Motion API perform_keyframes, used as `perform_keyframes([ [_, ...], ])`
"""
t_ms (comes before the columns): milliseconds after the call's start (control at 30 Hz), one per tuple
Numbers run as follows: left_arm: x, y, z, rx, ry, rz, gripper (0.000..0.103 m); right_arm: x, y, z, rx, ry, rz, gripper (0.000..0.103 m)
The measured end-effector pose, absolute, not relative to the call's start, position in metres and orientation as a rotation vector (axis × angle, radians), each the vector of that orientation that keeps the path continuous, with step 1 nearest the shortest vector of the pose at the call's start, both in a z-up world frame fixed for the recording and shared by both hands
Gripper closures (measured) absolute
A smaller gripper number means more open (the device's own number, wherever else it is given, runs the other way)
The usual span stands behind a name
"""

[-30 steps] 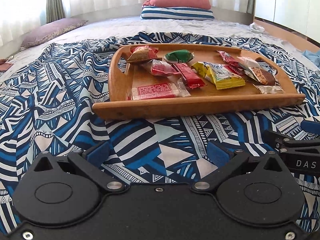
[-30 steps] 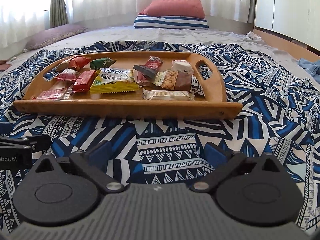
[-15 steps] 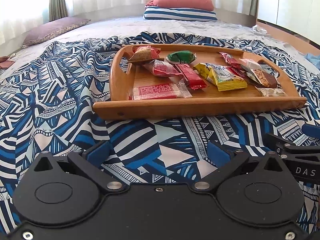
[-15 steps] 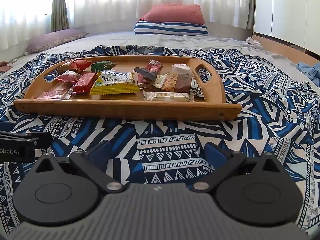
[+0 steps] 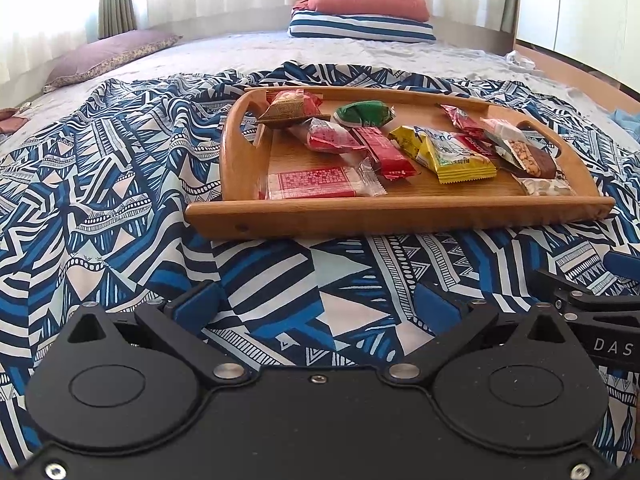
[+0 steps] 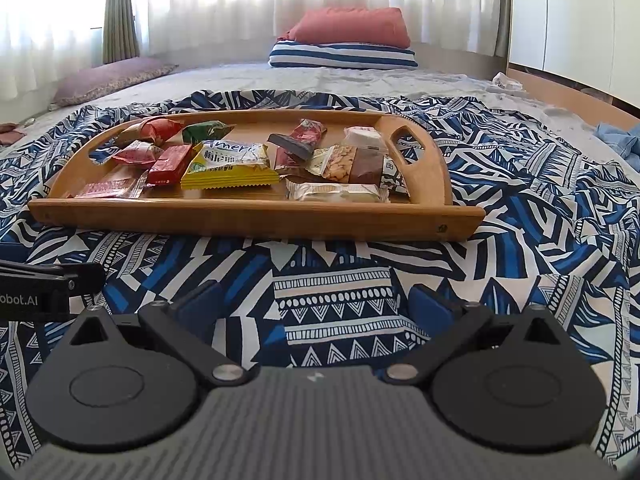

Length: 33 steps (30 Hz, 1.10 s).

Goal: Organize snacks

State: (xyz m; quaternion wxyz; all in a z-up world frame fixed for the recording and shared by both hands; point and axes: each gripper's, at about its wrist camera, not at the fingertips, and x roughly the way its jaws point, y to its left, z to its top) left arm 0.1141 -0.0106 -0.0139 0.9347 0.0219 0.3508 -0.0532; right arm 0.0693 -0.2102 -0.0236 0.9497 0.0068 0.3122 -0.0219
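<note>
Where snacks (image 6: pixel 228 164) lie, tray's rim (image 6: pixel 256 214).

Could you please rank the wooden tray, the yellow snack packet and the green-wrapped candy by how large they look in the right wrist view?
1. Wooden tray
2. Yellow snack packet
3. Green-wrapped candy, though it lies farther back.

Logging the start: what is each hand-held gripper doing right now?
Left hand-held gripper: open, holding nothing, above the cloth.
Right hand-held gripper: open, holding nothing.
</note>
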Motion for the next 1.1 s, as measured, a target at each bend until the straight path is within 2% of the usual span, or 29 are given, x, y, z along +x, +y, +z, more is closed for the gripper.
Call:
perform_keyframes([
  [1100,0.1130,-0.0104,-0.0146,0.049,0.709,-0.107,0.000,0.0695,-0.2099,-0.0230,0.012,0.635,-0.044,0.000],
])
